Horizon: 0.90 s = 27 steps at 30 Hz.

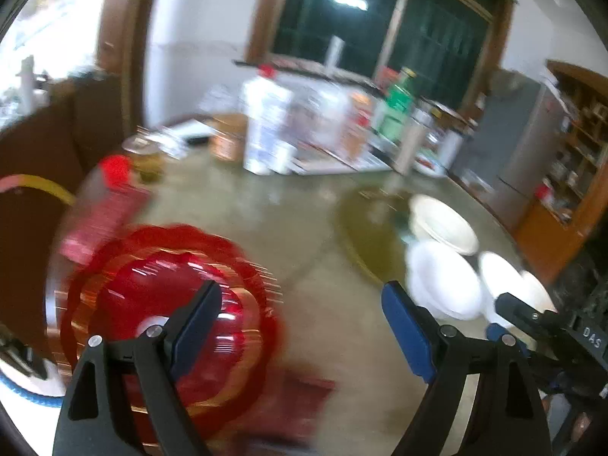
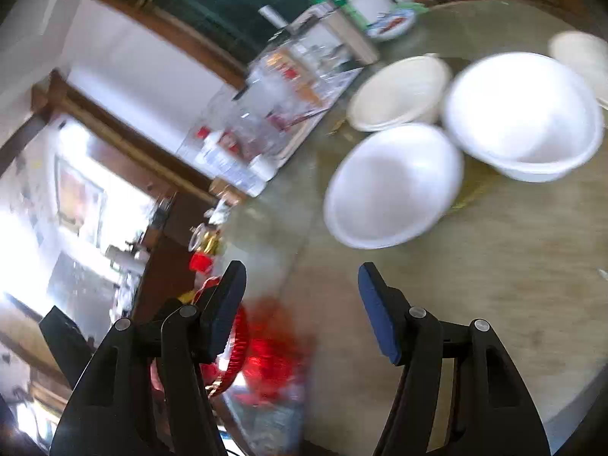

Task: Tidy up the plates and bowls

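On the table's left side lies a blurred red scalloped plate, under the left gripper, whose jaws are spread and empty. Rightward, white bowls cluster ahead of the right gripper, likewise spread and empty.

Both wrist views look low across the table, sharing the white bowls.

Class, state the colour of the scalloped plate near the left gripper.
Red scalloped plate, with gold-looking edging, clearest in the left wrist view.
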Each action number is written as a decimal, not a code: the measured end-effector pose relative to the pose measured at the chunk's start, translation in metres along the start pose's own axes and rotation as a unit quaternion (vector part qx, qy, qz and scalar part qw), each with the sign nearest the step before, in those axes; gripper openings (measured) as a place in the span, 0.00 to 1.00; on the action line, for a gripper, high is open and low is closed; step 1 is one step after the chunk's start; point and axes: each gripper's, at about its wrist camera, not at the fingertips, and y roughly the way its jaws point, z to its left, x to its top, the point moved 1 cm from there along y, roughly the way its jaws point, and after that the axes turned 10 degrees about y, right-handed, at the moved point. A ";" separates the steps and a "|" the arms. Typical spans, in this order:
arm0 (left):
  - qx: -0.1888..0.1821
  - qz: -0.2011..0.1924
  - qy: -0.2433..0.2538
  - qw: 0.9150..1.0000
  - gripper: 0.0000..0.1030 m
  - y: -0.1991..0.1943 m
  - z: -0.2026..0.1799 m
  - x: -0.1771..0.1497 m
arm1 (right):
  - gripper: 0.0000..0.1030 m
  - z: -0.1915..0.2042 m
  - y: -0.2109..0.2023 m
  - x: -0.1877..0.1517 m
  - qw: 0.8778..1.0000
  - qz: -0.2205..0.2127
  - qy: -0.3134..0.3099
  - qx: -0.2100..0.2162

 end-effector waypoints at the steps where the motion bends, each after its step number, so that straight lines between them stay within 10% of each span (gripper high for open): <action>1: -0.012 0.009 0.002 1.000 0.84 0.005 -0.008 0.000 | 0.60 -0.008 -0.002 0.005 1.000 -0.002 0.012 -0.007; 27: -0.074 0.139 -0.038 0.987 0.84 0.114 -0.078 0.016 | 0.78 -0.066 0.027 0.068 0.986 0.028 0.161 -0.025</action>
